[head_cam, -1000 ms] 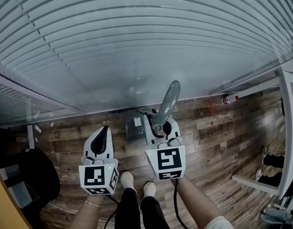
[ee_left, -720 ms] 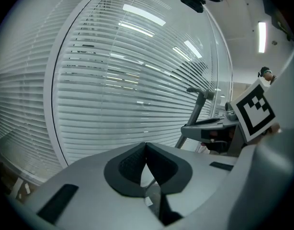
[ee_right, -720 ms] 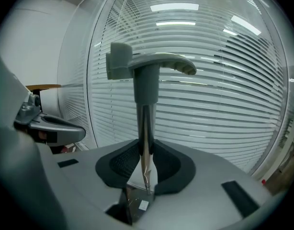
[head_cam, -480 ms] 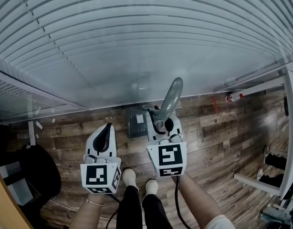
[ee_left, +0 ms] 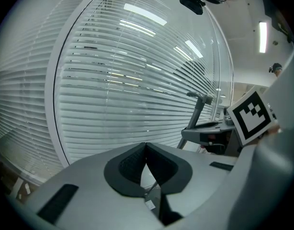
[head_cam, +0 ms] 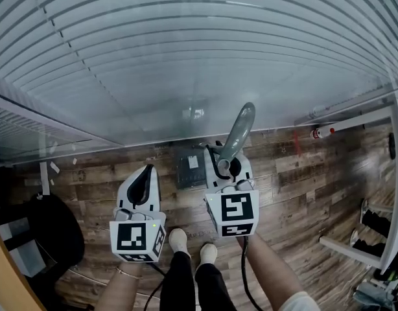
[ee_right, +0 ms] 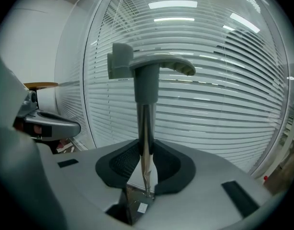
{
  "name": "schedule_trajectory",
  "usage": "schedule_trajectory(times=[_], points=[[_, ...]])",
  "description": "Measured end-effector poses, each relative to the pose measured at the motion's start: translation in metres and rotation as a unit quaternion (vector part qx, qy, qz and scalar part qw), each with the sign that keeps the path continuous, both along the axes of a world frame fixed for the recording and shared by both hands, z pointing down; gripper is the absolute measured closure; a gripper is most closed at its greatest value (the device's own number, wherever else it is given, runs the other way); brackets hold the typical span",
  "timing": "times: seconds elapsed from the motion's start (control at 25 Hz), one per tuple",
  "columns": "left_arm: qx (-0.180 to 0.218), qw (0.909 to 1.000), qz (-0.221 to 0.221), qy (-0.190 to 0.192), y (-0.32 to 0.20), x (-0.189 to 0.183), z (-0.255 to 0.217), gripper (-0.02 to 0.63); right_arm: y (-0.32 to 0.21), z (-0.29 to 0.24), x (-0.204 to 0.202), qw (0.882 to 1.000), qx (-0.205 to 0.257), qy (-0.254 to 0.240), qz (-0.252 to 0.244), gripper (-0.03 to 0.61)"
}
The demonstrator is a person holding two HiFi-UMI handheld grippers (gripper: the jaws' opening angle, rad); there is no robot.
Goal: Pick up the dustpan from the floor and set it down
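My right fingers (ee_right: 120, 166) squeeze the dustpan (head_cam: 238, 131) by its pole, mid-frame. Its pan (head_cam: 188, 169) is down by the floor (head_cam: 303, 186). My left fingers (ee_left: 128, 166) are pressed together, empty. I think I'm setting it down; next, lower gently and let go.

Two white-shelled tools, the left gripper (head_cam: 145, 171) and right gripper (head_cam: 226, 166), have dark textured pads (ee_left: 132, 164) and each carries a marker cube (head_cam: 135, 238) printed with black-and-white squares. Black cables (head_cam: 242, 271) trail from both. The person wears black trousers (head_cam: 179, 284), white shoes (head_cam: 177, 241), a thin bracelet (head_cam: 124, 276) and a pale sleeve (head_cam: 300, 302).
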State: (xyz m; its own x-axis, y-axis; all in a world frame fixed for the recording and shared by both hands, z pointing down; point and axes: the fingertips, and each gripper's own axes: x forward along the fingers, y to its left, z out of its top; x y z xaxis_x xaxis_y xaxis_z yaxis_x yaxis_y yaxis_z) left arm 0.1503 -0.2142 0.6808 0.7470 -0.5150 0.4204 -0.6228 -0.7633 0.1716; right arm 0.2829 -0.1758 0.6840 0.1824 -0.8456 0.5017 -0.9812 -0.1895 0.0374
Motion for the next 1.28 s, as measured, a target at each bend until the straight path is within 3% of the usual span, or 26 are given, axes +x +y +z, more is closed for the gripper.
schedule_trajectory(times=[0.88, 1.28], points=[[0.007, 0.9999, 0.010, -0.008, -0.002, 0.006, -0.001, 0.595, -0.016, 0.013, 0.030, 1.000, -0.001, -0.009, 0.024, 0.477], [0.012, 0.9999, 0.008, -0.005, -0.003, 0.007, -0.007, 0.595, -0.017, 0.010, 0.036, 0.999, 0.012, -0.039, 0.030, 0.477]])
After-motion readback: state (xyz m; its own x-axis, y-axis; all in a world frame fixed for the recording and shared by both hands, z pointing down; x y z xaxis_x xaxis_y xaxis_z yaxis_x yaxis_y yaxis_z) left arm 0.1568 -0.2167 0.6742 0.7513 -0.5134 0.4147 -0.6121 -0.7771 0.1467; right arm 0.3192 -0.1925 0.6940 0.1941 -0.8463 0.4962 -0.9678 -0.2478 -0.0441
